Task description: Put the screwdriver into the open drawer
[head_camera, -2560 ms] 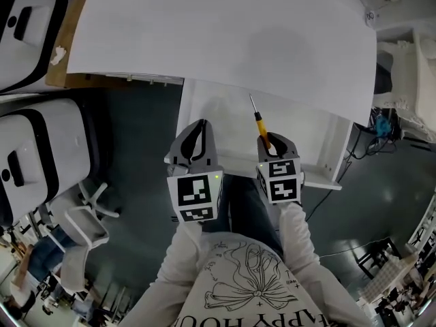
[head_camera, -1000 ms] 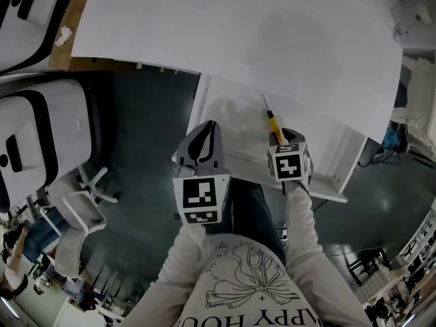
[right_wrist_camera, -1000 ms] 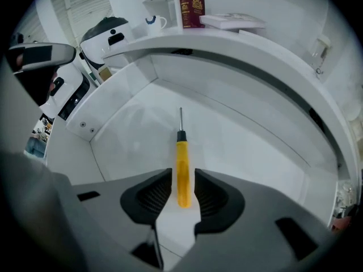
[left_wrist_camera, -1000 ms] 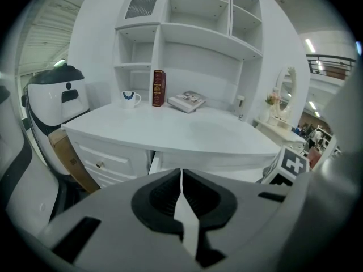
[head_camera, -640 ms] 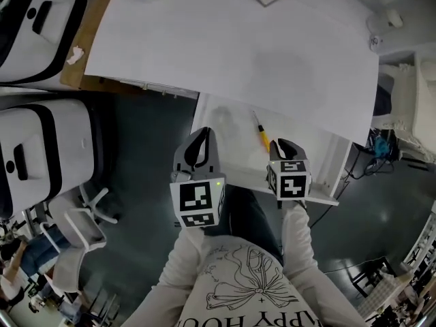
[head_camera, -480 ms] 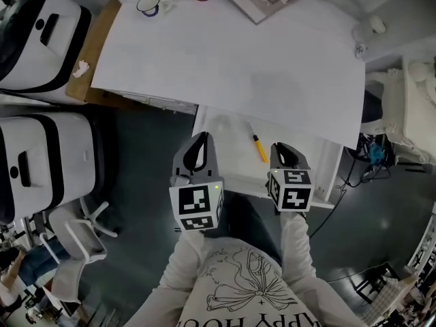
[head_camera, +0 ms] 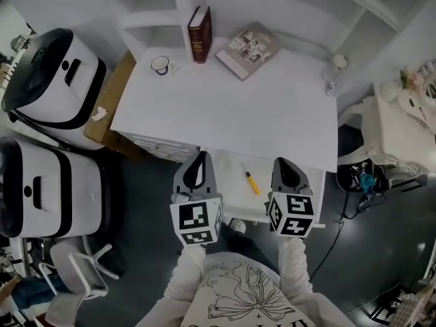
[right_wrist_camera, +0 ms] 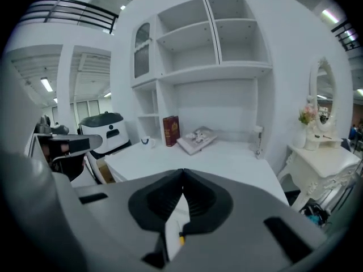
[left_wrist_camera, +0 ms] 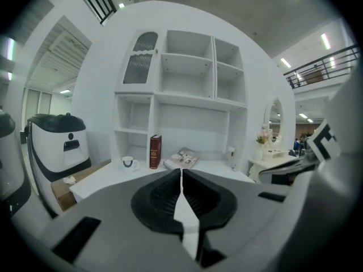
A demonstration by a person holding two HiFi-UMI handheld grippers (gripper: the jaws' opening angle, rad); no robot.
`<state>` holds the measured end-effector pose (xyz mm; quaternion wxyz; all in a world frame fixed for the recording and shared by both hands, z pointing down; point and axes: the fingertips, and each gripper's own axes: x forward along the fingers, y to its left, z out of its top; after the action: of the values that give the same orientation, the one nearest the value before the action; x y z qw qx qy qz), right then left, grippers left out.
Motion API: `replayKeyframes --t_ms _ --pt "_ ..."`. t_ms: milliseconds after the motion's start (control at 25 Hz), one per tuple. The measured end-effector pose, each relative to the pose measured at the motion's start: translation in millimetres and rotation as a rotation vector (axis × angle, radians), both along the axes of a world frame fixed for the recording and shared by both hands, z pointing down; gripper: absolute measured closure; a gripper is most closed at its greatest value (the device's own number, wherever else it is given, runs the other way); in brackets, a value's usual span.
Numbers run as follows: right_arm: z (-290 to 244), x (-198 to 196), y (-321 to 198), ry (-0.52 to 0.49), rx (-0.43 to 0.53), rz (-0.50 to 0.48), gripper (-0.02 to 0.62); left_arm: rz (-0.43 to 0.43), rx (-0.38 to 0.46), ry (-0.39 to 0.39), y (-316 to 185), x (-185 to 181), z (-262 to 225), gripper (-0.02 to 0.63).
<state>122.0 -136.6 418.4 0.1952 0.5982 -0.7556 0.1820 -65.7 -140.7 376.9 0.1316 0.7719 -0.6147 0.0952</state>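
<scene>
Head view: steeply down over desk (head_camera: 225, 107). Gripper views: near level, facing shelves (left_wrist_camera: 186, 78) beyond desk; all share red book (head_camera: 199, 24).

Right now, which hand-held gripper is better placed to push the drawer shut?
Right, probably: the right hand-held gripper sits over the drawer front, the left hand-held gripper at its left corner. Both shut, empty.

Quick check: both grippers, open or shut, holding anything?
Left gripper: shut, empty.
Right gripper: just closed, shut, empty; screwdriver lies in drawer.
</scene>
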Motion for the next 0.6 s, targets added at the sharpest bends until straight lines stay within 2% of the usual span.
replayKeyframes --t_ms 200,600 --pt "-48.3 -1.8 3.4 -0.013 0.115 0.009 0.592 -0.003 0.088 0.005 5.8 -2.2 -43.1 0.594" --pt "-115.9 -8.4 14.5 -0.058 0.279 0.027 0.592 -0.032 0.221 0.000 18.8 -19.0 -106.0 0.594"
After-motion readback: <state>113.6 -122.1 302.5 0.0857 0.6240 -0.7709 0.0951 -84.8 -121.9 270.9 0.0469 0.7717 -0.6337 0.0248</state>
